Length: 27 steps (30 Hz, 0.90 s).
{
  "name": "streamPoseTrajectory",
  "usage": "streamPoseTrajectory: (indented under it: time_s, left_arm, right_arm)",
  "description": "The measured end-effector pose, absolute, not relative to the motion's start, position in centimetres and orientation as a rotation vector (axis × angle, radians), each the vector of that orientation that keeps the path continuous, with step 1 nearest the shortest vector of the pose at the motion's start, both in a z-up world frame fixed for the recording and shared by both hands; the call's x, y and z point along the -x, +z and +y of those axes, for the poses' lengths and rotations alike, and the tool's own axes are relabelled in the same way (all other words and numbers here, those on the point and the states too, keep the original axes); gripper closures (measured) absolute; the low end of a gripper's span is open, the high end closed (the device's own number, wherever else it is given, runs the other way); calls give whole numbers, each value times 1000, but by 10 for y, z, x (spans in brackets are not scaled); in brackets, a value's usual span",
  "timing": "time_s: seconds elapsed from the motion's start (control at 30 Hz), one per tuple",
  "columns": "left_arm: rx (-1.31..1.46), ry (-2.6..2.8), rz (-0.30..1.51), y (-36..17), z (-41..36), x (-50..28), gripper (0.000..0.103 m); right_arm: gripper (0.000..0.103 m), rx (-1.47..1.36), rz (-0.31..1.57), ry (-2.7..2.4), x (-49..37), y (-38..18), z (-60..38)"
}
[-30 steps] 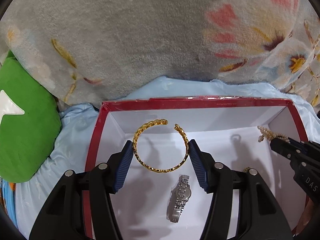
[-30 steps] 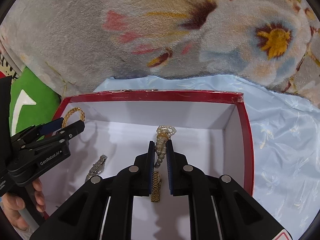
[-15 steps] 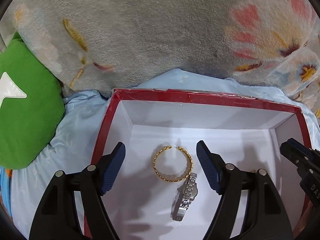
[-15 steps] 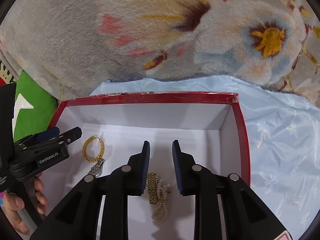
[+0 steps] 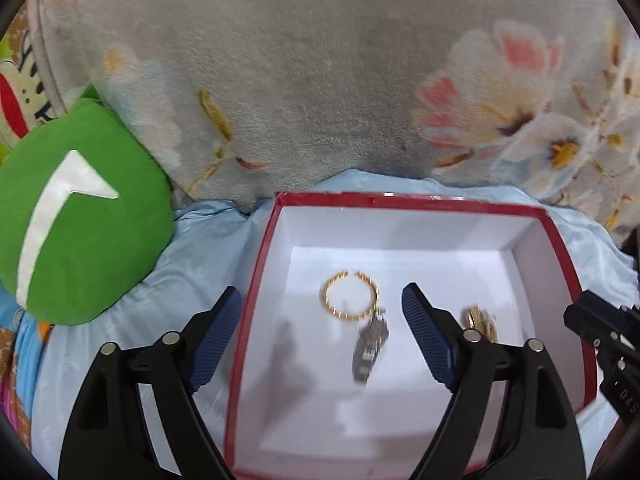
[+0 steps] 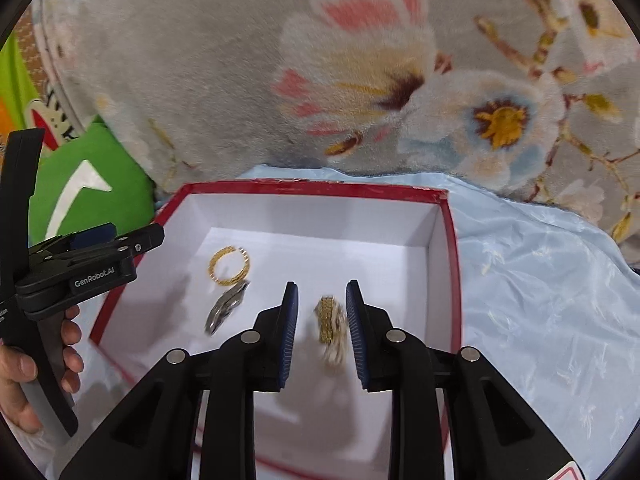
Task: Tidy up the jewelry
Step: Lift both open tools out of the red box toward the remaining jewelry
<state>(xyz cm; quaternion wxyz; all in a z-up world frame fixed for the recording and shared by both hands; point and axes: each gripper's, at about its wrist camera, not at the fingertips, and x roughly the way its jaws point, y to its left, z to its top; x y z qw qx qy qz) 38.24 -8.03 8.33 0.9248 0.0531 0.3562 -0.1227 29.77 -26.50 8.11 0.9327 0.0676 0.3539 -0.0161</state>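
Both grippers have let go and backed up in the last second: my left gripper (image 5: 322, 336) had the gold bangle (image 5: 349, 297) between its pads a second ago, now it's spread wide and empty, with the bangle flat on the box floor just ahead between the fingers and the silver watch (image 5: 370, 348) touching its near edge. Right gripper (image 6: 322, 330) was clamped on the pearl strand (image 6: 337, 346); now parted, nothing held, the strand lying with the gold link bracelet (image 6: 326, 318) between the fingers. So four pieces sit in the red box (image 6: 451, 264), and I judge the task near done or done. The box rests on pale blue satin sheet (image 6: 540, 288); beyond it grey floral fleece blanket (image 6: 280, 80); far left of the grippers, a green cushion (image 5: 80, 216).
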Motion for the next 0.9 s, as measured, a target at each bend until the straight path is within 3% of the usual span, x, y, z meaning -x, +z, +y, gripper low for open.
streamPoseTrajectory:
  time_s: [0.37,0.5,0.9]
  left_arm:
    - [-207,-285,793,64,-29,-246,21]
    - [-213,-278,840,41,-13,-210,21]
    - [-163,-230,946,-20,9,-130,21]
  right_arm:
    - [74,-92,712,-50,-147,74,-235]
    - [68,-103,750,-65,-103,51,-226]
    - [68,-236,857,-128,-23,-23,-215]
